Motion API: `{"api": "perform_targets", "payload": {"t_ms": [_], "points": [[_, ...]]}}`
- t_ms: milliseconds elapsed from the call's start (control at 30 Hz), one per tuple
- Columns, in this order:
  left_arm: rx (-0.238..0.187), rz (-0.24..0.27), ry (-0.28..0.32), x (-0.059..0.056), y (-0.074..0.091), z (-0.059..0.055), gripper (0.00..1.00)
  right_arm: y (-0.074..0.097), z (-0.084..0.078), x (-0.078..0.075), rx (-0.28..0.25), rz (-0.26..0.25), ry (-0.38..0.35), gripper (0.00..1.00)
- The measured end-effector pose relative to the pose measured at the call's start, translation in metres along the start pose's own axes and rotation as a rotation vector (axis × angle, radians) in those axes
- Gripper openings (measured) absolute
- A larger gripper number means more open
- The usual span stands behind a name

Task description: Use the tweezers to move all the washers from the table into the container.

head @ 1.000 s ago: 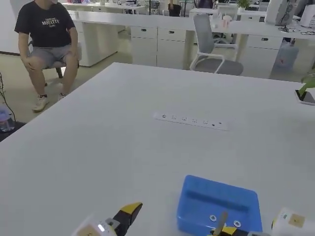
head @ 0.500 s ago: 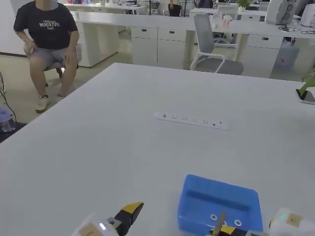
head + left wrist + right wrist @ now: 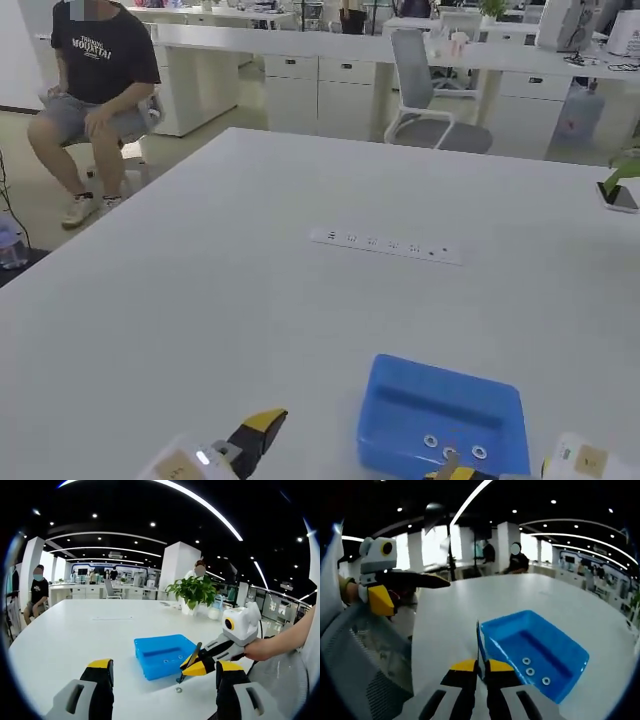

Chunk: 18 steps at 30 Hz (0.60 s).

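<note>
When viewed from the head, three washers are seen in the blue container at 5 o'clock — shirt print unreadable. Left gripper view: left gripper held wide, empty. Right gripper view: right gripper clamped on tweezers.

Bright blue container on plain white counter; silvery washers inside. Yellow tips over black on jaws of left gripper and right gripper, pale grey behind. Grey tweezers. White power strip farther off. Far left, black T-shirt with white lettering.
</note>
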State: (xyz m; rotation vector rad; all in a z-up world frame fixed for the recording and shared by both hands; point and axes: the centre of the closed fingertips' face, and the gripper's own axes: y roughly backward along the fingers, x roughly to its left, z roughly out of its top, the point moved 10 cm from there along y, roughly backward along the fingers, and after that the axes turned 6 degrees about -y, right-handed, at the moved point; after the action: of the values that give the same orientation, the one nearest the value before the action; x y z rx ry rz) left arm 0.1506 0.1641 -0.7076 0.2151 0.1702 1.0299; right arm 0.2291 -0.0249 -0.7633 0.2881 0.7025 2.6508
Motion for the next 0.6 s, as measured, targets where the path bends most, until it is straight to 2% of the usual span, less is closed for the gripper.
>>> {"api": "perform_targets", "payload": {"t_ms": [100, 167, 267, 333, 467, 500, 600], "points": [[-0.001, 0.0, 0.001, 0.001, 0.0, -0.001, 0.86, -0.001, 0.003, 0.001, 0.017, 0.0, 0.01, 0.03], [-0.005, -0.001, 0.004, 0.001, 0.0, -0.001, 0.86, -0.003, 0.005, 0.001, 0.049, 0.002, 0.061, 0.02], [-0.005, -0.003, 0.002, 0.001, 0.0, -0.001, 0.86, -0.004, 0.007, 0.004, 0.066, -0.004, 0.093, 0.02], [-0.006, -0.001, 0.0, 0.002, 0.0, -0.001, 0.86, -0.005, 0.009, 0.002, 0.072, -0.005, 0.081, 0.02], [-0.012, 0.002, 0.005, 0.003, 0.001, -0.001, 0.86, -0.001, 0.009, -0.005, 0.07, 0.001, -0.064, 0.02], [-0.013, 0.002, 0.005, 0.002, 0.001, 0.0, 0.86, 0.0, 0.009, -0.006, 0.057, -0.003, -0.068, 0.02], [-0.014, 0.004, 0.006, 0.003, 0.001, 0.0, 0.86, 0.008, 0.016, -0.005, -0.014, 0.02, -0.158, 0.03]]}}
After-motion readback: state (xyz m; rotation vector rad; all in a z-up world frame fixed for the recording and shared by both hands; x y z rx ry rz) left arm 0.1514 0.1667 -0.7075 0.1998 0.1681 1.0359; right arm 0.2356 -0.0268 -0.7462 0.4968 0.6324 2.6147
